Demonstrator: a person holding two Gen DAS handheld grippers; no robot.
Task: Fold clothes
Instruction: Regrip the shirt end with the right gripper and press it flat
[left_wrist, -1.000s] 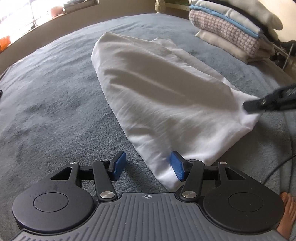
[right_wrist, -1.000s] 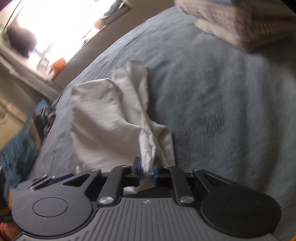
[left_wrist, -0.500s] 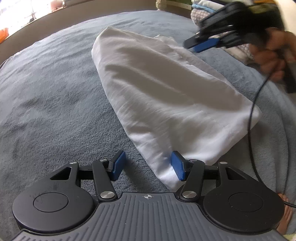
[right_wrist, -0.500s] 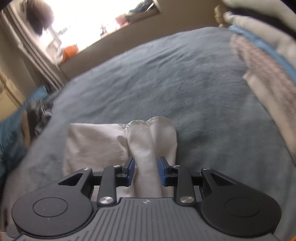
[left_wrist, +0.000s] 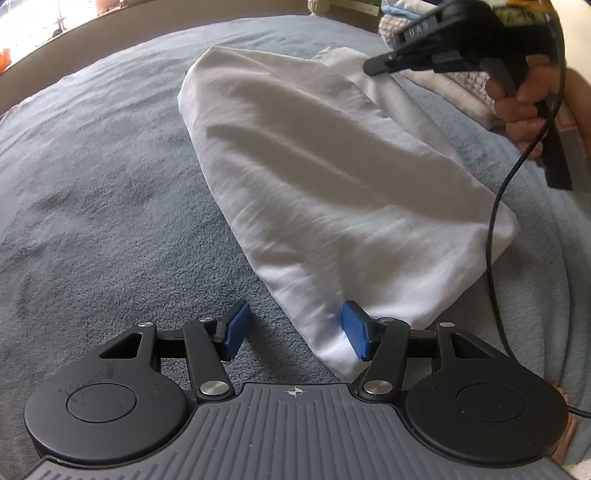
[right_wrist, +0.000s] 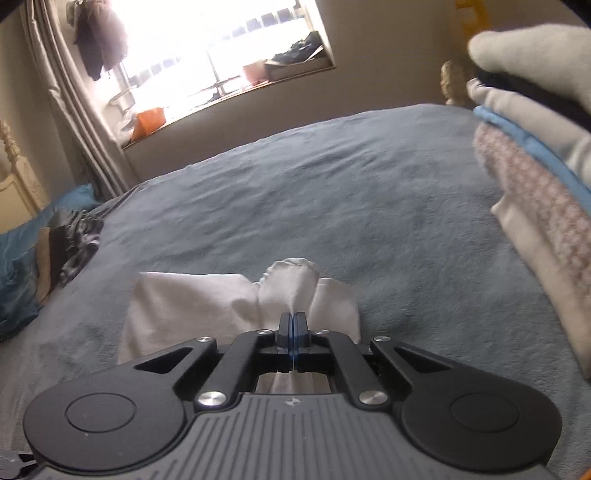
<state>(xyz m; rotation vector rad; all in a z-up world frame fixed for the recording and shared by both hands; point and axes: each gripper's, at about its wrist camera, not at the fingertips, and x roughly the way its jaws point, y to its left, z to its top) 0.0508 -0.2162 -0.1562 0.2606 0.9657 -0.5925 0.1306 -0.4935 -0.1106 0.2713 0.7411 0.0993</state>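
Note:
A white garment (left_wrist: 314, 166) lies folded lengthwise on the grey-blue bed cover (left_wrist: 92, 184), narrow end toward me. My left gripper (left_wrist: 295, 332) is open low over the cover, its right pad (left_wrist: 356, 334) touching the garment's near corner. In the left wrist view my right gripper (left_wrist: 369, 68), held by a hand (left_wrist: 517, 99), reaches the garment's far end. In the right wrist view the right gripper (right_wrist: 293, 328) is shut on a pinched ridge of the sleeve (right_wrist: 295, 280) of the garment (right_wrist: 192, 302).
A stack of folded clothes (right_wrist: 535, 166) stands on the bed at the right, close to the right gripper. A black cable (left_wrist: 491, 221) hangs across the garment's right edge. Pillows and dark clothes (right_wrist: 55, 251) lie at the left. A window (right_wrist: 221, 37) is behind the bed.
The right gripper let go of the garment's near right corner, swung to the far end, straddled the sleeve open and has now shut on it. The left gripper stayed open in place.

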